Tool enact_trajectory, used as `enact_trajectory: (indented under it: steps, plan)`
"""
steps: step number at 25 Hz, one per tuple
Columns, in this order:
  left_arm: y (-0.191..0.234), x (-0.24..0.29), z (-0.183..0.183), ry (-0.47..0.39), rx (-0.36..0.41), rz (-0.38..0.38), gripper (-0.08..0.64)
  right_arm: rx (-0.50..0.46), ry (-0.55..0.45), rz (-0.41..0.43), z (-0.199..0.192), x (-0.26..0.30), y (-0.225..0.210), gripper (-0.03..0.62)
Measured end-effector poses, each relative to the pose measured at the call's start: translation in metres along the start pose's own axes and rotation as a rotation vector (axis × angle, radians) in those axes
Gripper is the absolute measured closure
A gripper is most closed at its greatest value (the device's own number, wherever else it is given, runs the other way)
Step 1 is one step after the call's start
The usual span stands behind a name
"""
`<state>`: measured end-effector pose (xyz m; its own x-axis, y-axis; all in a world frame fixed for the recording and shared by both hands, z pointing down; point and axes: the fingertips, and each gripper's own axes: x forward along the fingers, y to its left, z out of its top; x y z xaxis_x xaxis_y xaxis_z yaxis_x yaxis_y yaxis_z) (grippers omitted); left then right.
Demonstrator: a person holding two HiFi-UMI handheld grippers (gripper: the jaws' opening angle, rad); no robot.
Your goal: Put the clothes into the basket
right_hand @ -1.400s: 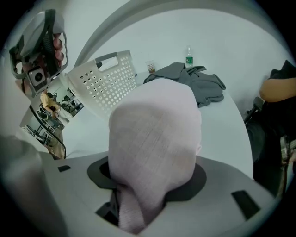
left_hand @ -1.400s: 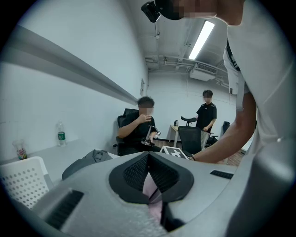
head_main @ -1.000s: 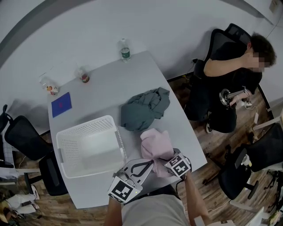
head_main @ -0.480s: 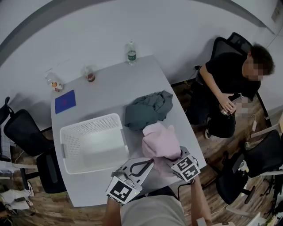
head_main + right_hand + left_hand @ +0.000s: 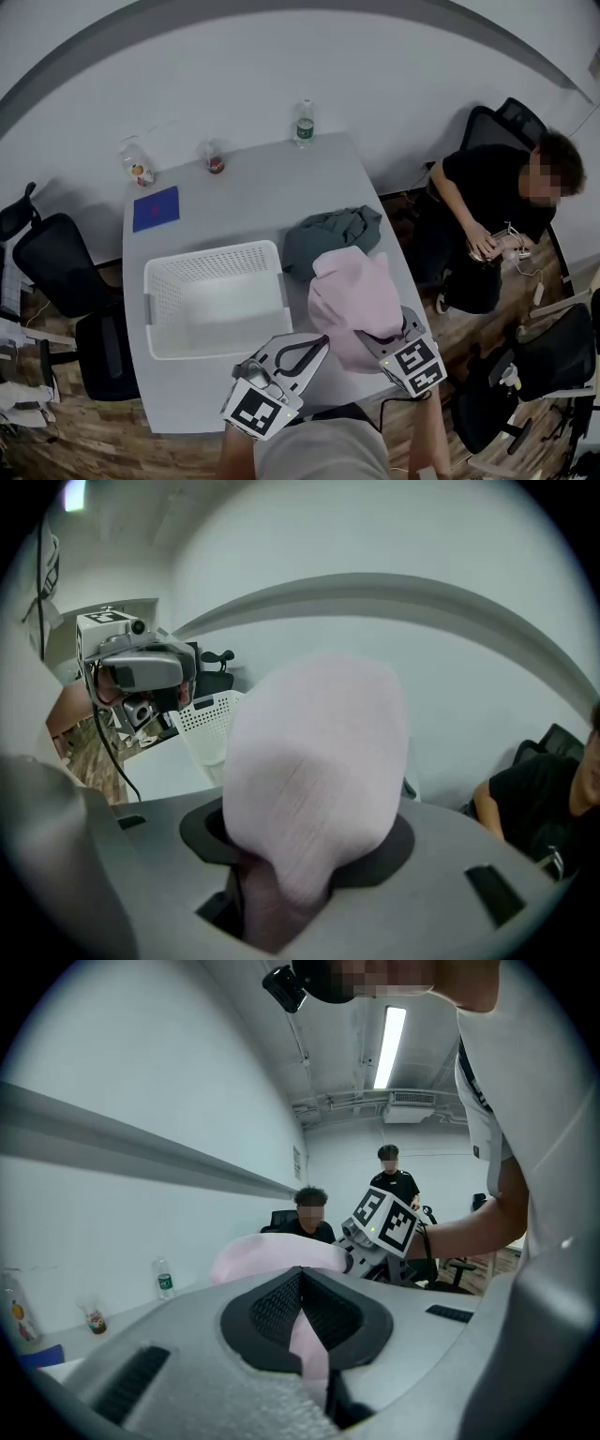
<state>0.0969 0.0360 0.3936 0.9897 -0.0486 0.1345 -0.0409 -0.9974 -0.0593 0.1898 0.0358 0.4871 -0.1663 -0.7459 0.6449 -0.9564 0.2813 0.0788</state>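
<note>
A pink garment (image 5: 354, 298) hangs bunched above the table's near right corner, held from both sides. My left gripper (image 5: 315, 344) is shut on a fold of it, and pink cloth (image 5: 307, 1340) shows pinched between the pads. My right gripper (image 5: 382, 341) is shut on the other side; the pink garment (image 5: 317, 761) bulges out over its jaws and hides the fingertips. The white perforated basket (image 5: 212, 261) stands to the left of the garment with nothing showing inside it. A grey-green garment (image 5: 330, 240) lies crumpled on the table just behind the pink one.
On the white table (image 5: 253, 192) stand a water bottle (image 5: 305, 123), a small jar (image 5: 216, 159), a cup (image 5: 138, 169) and a blue pad (image 5: 156, 208) at the far side. A seated person (image 5: 492, 211) is at the right; office chairs (image 5: 56, 272) stand at the left.
The pink garment has been lifted off the table and hangs higher between both grippers. The right gripper has drifted a little to the right.
</note>
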Motion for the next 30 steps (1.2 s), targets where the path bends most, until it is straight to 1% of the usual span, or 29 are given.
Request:
enact_trajectory:
  steps: [5, 15, 22, 30]
  plan:
    - [0.01, -0.019, 0.014, -0.019, 0.024, 0.052, 0.554, -0.07, -0.049, -0.014, 0.04, -0.014, 0.004, 0.36]
    - [0.037, -0.058, 0.038, -0.037, 0.058, 0.18, 0.554, -0.205, -0.16, 0.005, 0.123, -0.025, 0.028, 0.36]
    - [0.058, -0.092, 0.048, -0.056, 0.07, 0.273, 0.554, -0.297, -0.209, 0.053, 0.173, -0.012, 0.053, 0.36]
    - [0.079, -0.133, 0.04, -0.051, 0.048, 0.387, 0.554, -0.367, -0.226, 0.144, 0.203, 0.02, 0.092, 0.36]
